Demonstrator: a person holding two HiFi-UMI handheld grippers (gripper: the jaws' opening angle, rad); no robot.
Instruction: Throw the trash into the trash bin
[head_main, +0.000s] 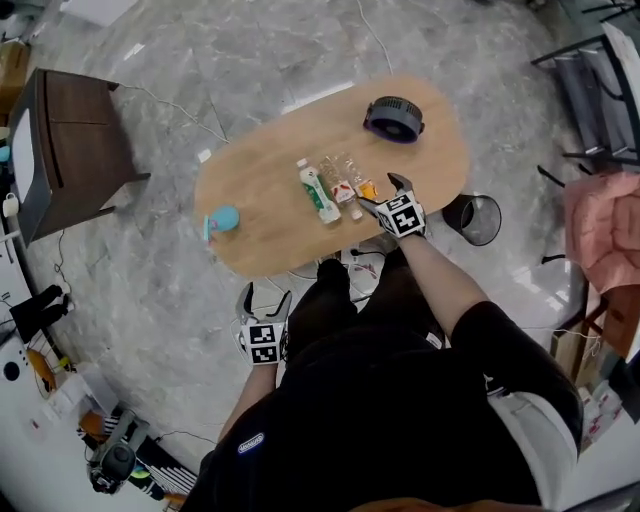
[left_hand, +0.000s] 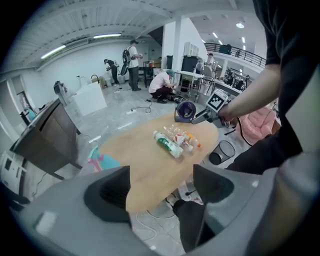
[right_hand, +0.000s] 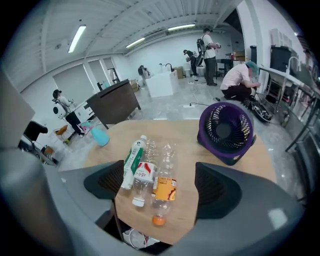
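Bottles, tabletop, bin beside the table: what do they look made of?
Bottles: thin clear plastic, glossy, with printed labels; the table shows through them.
Tabletop: light wood or wood-look laminate, matte, with faint grain.
Bin: dark open mesh, probably metal wire.

Light brown wood-grain table (head_main: 270, 225) on grey marbled floor (head_main: 250, 80). Three clear bottles: left bottle (right_hand: 132, 161) labelled green and white; middle bottle (right_hand: 143, 175) red and white, white cap; right bottle (right_hand: 164, 187) orange label and cap. Far, a purple fan (head_main: 394, 118); right, a black mesh bin (head_main: 478, 219).
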